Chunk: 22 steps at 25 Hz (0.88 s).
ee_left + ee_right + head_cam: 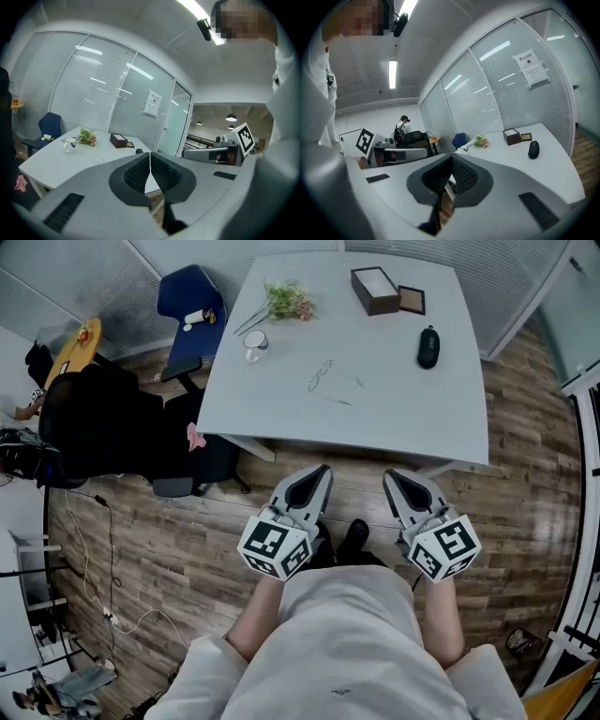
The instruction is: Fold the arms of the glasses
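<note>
The glasses (pixel 321 374) lie near the middle of the bench (pixel 422 418). A cup (pixel 254 341) sits at 10 o'clock from them and a mouse (pixel 427 346) at 3 o'clock. The left gripper (pixel 322 469) and right gripper (pixel 388 475) hang at 6 o'clock, off the bench, over the floor. Both pairs of jaws are pressed together.

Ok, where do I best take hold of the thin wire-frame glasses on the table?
Likely the front lens frame, from above, jaws across it: the thin wire-frame glasses lie flat on the pale grey table, too low for a sideways pinch. Their arms seem to trail near-right, leaving the frame's far-left side free.
</note>
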Each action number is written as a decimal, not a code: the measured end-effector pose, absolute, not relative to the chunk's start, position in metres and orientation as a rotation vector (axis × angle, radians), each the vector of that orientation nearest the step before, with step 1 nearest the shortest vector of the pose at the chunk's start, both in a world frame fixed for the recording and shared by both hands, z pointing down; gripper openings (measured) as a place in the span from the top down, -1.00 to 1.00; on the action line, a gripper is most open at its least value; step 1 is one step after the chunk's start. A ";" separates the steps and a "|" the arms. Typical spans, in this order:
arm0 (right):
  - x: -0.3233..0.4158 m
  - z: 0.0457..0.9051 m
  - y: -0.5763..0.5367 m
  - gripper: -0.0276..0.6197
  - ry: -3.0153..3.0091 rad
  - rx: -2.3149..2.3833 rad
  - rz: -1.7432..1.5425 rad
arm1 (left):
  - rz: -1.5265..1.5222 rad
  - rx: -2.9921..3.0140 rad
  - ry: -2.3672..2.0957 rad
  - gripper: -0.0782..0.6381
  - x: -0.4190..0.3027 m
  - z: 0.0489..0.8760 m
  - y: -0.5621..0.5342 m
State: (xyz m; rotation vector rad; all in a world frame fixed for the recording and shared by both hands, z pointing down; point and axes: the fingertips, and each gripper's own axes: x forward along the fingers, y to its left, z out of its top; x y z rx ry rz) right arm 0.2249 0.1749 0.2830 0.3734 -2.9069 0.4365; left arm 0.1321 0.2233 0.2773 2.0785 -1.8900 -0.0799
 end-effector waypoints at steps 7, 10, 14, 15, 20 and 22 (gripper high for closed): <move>0.229 0.290 0.178 0.90 -2.893 0.369 0.436 | -0.063 2.042 -1.904 0.72 0.134 0.287 0.235; 0.226 0.291 0.178 0.89 -2.891 0.366 0.423 | -0.058 2.032 -1.915 0.72 0.129 0.288 0.234; 0.220 0.295 0.174 0.82 -2.871 0.356 0.413 | -0.047 2.047 -1.902 0.72 0.125 0.292 0.225; 0.217 0.296 0.171 0.79 -2.865 0.359 0.411 | -0.040 2.052 -1.896 0.72 0.123 0.294 0.222; 0.205 0.299 0.154 0.54 -2.838 0.392 0.400 | -0.002 2.069 -1.879 0.50 0.112 0.300 0.204; 0.199 0.300 0.143 0.46 -2.828 0.409 0.402 | 0.006 2.073 -1.870 0.47 0.106 0.301 0.194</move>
